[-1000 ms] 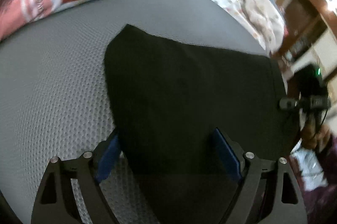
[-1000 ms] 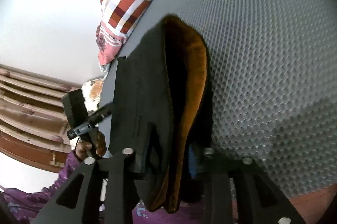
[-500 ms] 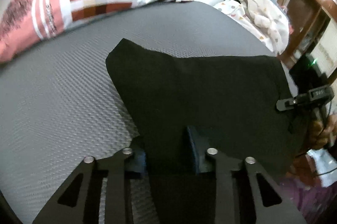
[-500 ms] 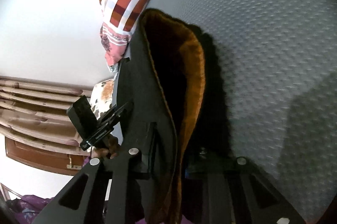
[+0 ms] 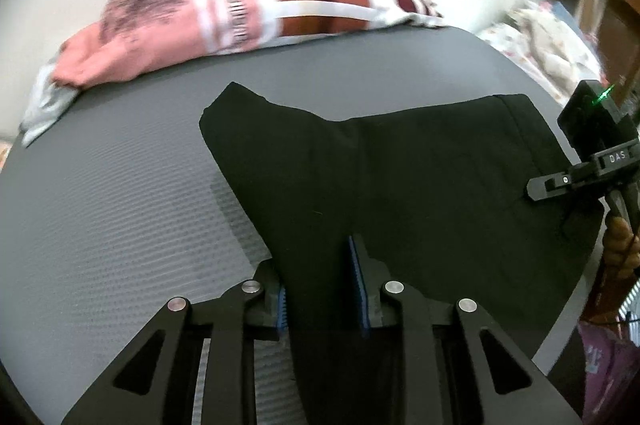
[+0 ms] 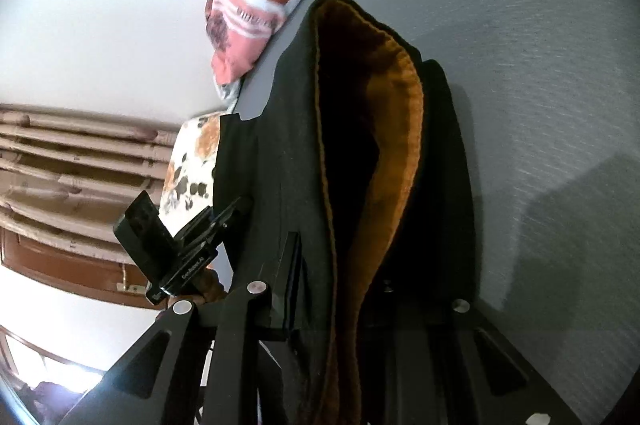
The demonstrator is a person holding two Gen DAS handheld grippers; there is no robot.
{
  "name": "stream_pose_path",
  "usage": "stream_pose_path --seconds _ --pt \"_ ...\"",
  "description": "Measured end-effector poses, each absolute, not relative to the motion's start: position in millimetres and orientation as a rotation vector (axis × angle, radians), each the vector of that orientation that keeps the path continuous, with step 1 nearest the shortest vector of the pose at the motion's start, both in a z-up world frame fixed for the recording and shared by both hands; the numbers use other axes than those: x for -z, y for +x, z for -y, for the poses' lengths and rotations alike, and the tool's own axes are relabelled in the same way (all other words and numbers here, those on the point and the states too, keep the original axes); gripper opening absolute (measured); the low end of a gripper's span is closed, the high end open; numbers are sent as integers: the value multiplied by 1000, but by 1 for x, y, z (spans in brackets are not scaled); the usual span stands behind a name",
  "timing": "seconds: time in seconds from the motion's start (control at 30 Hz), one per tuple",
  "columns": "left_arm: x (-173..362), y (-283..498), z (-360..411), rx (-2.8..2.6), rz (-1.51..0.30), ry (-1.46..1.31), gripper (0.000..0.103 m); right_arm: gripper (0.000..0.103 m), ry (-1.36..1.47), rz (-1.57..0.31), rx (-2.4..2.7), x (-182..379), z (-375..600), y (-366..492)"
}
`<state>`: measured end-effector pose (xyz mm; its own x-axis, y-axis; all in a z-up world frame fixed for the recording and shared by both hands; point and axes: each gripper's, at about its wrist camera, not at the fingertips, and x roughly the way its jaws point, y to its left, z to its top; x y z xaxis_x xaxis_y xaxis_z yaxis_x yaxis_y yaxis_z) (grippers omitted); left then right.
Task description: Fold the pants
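Black pants (image 5: 400, 165) with an orange-brown lining (image 6: 400, 145) lie on a grey mat (image 5: 100, 185). My left gripper (image 5: 320, 265) grips their near edge; its jaws are closing, and the blue pads (image 5: 356, 285) press a bunch of black cloth. My right gripper (image 6: 340, 265) is shut on another edge, where the layers gape and show the lining; its right finger is hidden by the cloth. Each view shows the other gripper at the pants' far side: the right one (image 5: 580, 177), the left one (image 6: 188, 241).
A red, pink and white checked pillow (image 5: 260, 13) lies along the mat's far edge, by a white wall. A floral cloth (image 5: 540, 37) sits past the mat's right corner, with wooden furniture (image 6: 60, 165) behind. A person's hand (image 5: 620, 249) holds the right gripper.
The left jaws went from wide open around the pants' edge to pressed on it. The right jaws narrowed on the cloth. Both grippers shifted across the mat with the pants.
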<state>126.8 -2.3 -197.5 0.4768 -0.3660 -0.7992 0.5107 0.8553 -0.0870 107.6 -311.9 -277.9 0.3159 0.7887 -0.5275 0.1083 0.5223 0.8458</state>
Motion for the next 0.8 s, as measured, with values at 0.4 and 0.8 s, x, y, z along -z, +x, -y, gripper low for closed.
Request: stream_pose_path --seconds 0.4,0.8 --pt "202 159 -81 369 -893 117 26 20 953 -1228 -648 294 230 162" --pt "204 163 -93 346 -874 118 26 14 904 -1249 -662 295 215 172"
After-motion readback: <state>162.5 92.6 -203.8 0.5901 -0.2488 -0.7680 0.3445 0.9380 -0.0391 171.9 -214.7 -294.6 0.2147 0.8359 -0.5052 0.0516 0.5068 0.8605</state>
